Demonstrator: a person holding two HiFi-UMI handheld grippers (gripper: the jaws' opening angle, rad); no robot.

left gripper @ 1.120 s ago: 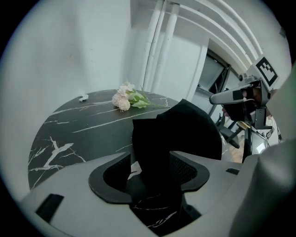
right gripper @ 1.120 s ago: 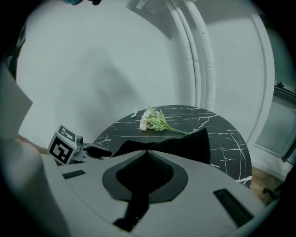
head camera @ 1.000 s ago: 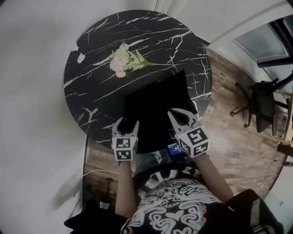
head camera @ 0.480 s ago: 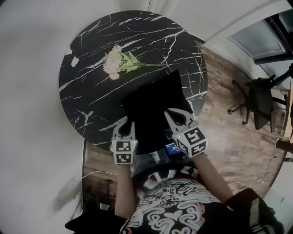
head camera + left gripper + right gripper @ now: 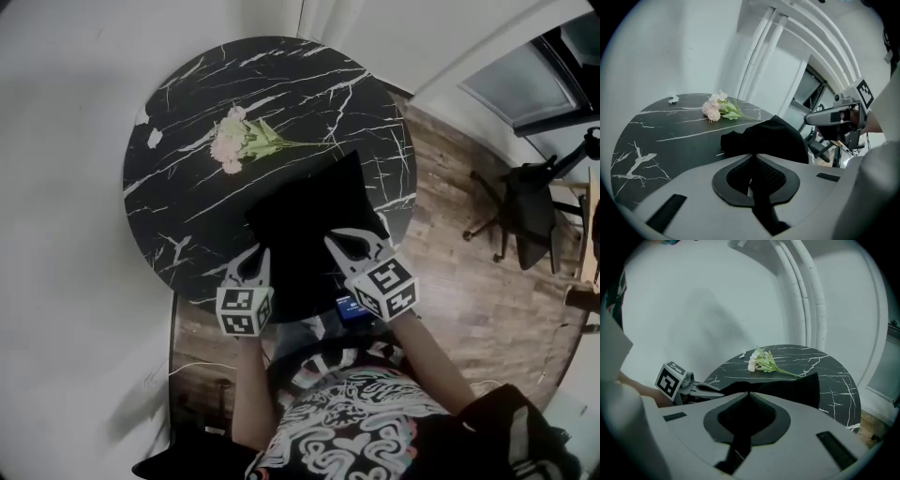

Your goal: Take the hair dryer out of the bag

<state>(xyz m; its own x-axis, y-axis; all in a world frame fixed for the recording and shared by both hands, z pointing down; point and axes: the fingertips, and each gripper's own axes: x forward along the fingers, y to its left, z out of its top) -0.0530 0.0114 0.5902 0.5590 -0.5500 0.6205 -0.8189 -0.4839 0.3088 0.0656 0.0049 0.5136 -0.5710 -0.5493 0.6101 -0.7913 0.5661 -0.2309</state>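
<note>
A black fabric bag (image 5: 305, 225) lies on the round black marble table (image 5: 187, 234), its near edge at the table's front rim. My left gripper (image 5: 262, 255) is shut on the bag's near left edge, and black cloth shows pinched between its jaws (image 5: 752, 158). On the near right edge my right gripper (image 5: 331, 240) is shut too, with dark cloth caught in its jaws (image 5: 749, 394). The bag (image 5: 773, 138) bulges a little behind the grips. No hair dryer shows in any view; the bag (image 5: 797, 385) hides whatever is inside it.
A small bunch of pink flowers (image 5: 234, 141) lies beyond the bag, and a white scrap (image 5: 153, 138) sits near the table's far left rim. An office chair (image 5: 525, 211) stands on the wooden floor to the right. A white wall runs behind the table.
The left gripper's jaws, spread a second ago, have come together on the bag's near left edge and risen slightly. The right gripper has kept its hold and hardly moved.
</note>
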